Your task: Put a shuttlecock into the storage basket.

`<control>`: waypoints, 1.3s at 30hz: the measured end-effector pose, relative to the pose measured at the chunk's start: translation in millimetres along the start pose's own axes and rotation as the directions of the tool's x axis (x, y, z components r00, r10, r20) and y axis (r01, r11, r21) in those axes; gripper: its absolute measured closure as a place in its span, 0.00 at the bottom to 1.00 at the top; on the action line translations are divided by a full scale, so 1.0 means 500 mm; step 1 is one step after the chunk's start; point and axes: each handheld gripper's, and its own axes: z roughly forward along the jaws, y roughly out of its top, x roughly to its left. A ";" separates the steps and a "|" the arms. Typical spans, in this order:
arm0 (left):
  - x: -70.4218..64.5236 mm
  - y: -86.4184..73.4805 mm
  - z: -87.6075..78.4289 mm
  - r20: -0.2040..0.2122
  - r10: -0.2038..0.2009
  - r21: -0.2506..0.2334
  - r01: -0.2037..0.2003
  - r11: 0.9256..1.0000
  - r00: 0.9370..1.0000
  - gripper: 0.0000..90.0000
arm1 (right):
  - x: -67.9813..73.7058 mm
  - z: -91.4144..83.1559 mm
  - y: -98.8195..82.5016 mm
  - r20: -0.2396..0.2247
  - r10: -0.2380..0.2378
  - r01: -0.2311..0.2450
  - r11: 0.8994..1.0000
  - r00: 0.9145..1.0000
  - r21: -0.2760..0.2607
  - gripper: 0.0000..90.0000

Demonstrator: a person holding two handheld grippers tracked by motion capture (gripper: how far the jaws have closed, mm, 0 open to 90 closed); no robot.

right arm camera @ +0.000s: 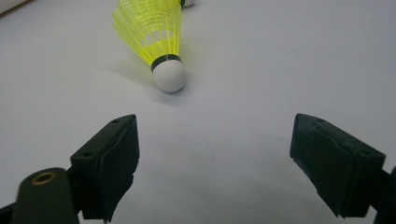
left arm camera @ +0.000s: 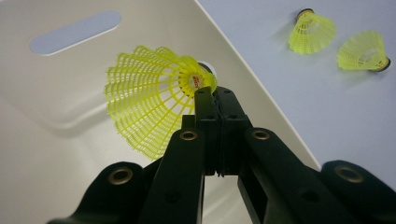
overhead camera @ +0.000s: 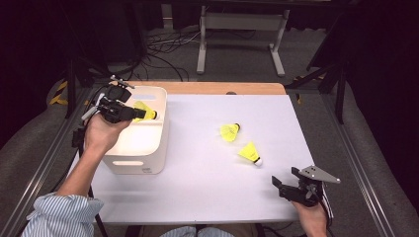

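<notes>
- The left gripper (overhead camera: 141, 114) hangs over the white bin (overhead camera: 157, 148), jaws pinched tight on the rim of a yellow shuttlecock (overhead camera: 145, 111) near its cork.
- In the left gripper view that held shuttlecock (left arm camera: 149, 105) fans out to the left of the jaw tips, its skirt over the bin's inside wall (left arm camera: 56, 130); whether the skirt touches the wall is hard to tell.
- The bin's oval handle slot (left arm camera: 75, 31) sits beyond the jaws, up and to the left.
- Two more shuttlecocks lie on the white table (overhead camera: 207, 187), well to the right of the left gripper: one (overhead camera: 230, 132) farther off, one (overhead camera: 250, 153) closer to the right gripper.
- The right gripper (overhead camera: 284, 182) rests low at the table's near right corner, jaws spread wide with nothing between them.
- In the right gripper view the nearer shuttlecock (right arm camera: 156, 35) lies just ahead of the jaws and a little left, its white cork (right arm camera: 169, 75) pointing back toward them, apart from both pads.
</notes>
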 end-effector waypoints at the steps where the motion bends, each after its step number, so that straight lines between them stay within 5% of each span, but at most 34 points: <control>1: 0.000 0.000 0.000 0.000 0.000 0.000 0.000 1.000 1.000 0.99 | 0.000 0.000 0.000 0.000 0.000 0.000 1.000 1.000 0.000 0.18; 39: 0.051 0.001 0.117 -0.033 -0.095 0.098 0.098 0.990 0.995 0.99 | 0.003 0.003 0.001 -0.006 -0.013 0.013 1.000 1.000 0.007 0.18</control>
